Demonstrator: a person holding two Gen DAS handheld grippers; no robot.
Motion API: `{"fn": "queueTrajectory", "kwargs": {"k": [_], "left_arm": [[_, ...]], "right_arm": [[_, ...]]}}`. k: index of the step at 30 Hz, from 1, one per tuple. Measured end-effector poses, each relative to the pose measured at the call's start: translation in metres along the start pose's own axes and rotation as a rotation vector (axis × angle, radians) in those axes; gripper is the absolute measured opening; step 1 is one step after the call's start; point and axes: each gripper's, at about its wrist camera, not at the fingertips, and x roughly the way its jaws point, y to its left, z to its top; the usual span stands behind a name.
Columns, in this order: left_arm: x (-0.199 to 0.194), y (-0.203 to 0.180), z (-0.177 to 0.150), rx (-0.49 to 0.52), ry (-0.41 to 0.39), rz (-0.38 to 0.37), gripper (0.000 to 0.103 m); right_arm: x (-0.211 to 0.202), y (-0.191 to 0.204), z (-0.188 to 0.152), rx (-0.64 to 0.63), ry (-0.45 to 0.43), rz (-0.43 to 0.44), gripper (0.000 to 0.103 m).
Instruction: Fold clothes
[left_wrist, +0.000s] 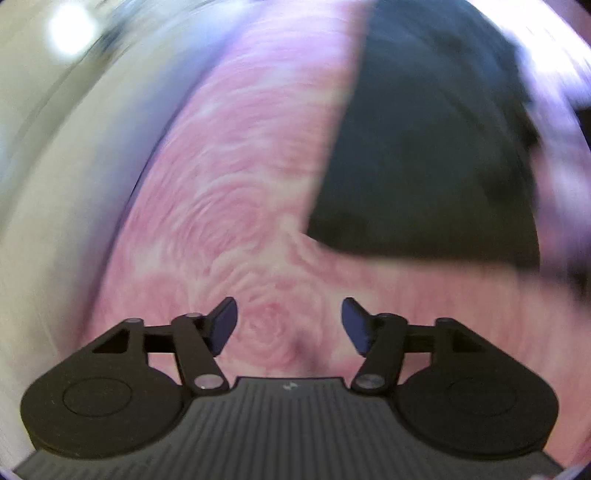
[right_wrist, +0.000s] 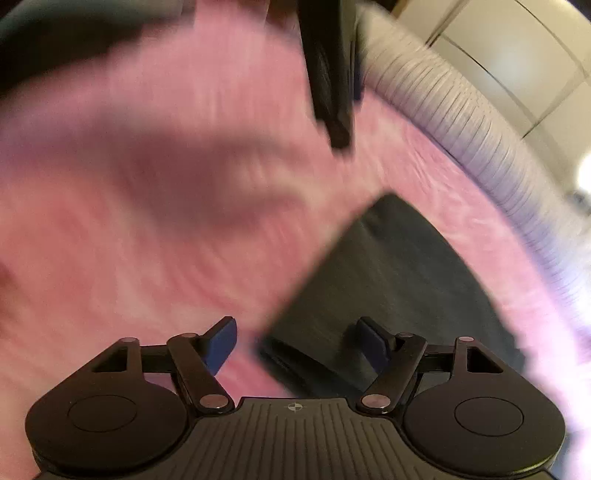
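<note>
Left gripper (left_wrist: 289, 326): jaws stand apart, blue pads (left_wrist: 221, 325) bare, nothing between them; only the pink rose-patterned bedspread (left_wrist: 221, 206) shows through the gap. Whether the pads touch the cover cannot be told through the blur.

Right gripper (right_wrist: 297, 345): jaws stand apart, nothing clamped. One pad (right_wrist: 221, 345) is over the pink cover, the other (right_wrist: 373, 345) over the near corner of the dark garment (right_wrist: 388, 280); contact cannot be told.

Dark garment, left wrist view (left_wrist: 424, 147): flat, straight-edged, dark grey-green, lying on the bedspread up and to the right of the gripper, well clear of the pads. Folded state not readable.

Left wrist view only: a pale surface (left_wrist: 44, 192) beside the bed at left, and a bright light spot (left_wrist: 68, 27) at top left.

Right wrist view only: a ribbed grey-white bed edge (right_wrist: 436, 107) curving along the right of the pink cover; pale tiled floor (right_wrist: 517, 55) beyond it; a dark narrow object (right_wrist: 330, 74) hanging down from the top of the picture, too blurred to name; a soft shadow (right_wrist: 192, 177) across the cover.

Both views are heavily smeared.
</note>
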Motion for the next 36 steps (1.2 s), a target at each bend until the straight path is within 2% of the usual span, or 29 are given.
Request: {"fn": "queueTrajectory", "kwargs": {"k": [1,2,4,6,8,9,10,11,12,14,16,21,25,28,31,36], "left_arm": [[0.002,-0.014,-0.002,0.125,-0.025,0.020,0.061],[0.004,-0.028,-0.004,0.248,-0.050,0.040,0.062],[0.013,-0.051,-0.005,0.449,-0.111,0.085,0.062],[0.025,-0.065,-0.003,0.590,-0.176,0.123,0.062],[0.040,-0.073,0.002,0.719,-0.232,0.166,0.062],[0.047,-0.074,0.006,0.761,-0.248,0.172,0.059],[0.054,-0.074,0.010,0.799,-0.262,0.177,0.049],[0.057,-0.072,0.016,0.801,-0.260,0.171,0.038],[0.060,-0.069,0.021,0.803,-0.257,0.164,0.020],[0.058,-0.059,0.032,0.771,-0.229,0.121,0.017],[0.050,-0.051,0.037,0.723,-0.213,0.118,0.012],[0.008,-0.043,0.033,0.626,-0.155,0.076,0.011],[-0.034,-0.047,0.017,0.590,-0.029,0.009,0.011],[-0.059,-0.032,0.038,0.521,0.064,-0.045,0.012],[-0.081,0.000,0.088,0.436,0.073,-0.068,0.012],[-0.101,0.038,0.216,0.407,-0.004,-0.043,0.012]], "right_arm": [[0.005,0.000,-0.001,-0.009,0.024,-0.022,0.062],[0.004,-0.008,-0.003,0.028,0.030,0.007,0.056],[-0.003,-0.019,-0.007,0.070,0.013,0.047,0.025],[-0.018,-0.035,-0.007,0.124,-0.025,0.083,0.018],[-0.030,-0.048,-0.002,0.168,-0.052,0.109,0.014],[-0.036,-0.055,0.000,0.188,-0.065,0.119,0.014],[-0.041,-0.062,0.002,0.204,-0.076,0.126,0.014],[-0.046,-0.068,0.004,0.218,-0.087,0.131,0.013],[-0.049,-0.072,0.006,0.230,-0.094,0.136,0.013],[-0.054,-0.081,0.007,0.248,-0.100,0.140,0.013],[-0.060,-0.086,0.010,0.263,-0.107,0.145,0.013],[-0.088,-0.075,0.019,0.279,-0.137,0.182,0.013],[-0.110,-0.062,0.028,0.287,-0.190,0.290,0.012],[-0.125,-0.072,0.028,0.353,-0.244,0.394,0.012],[-0.143,-0.115,0.011,0.523,-0.319,0.456,0.012],[-0.179,-0.231,-0.056,0.802,-0.455,0.449,0.012]]}}
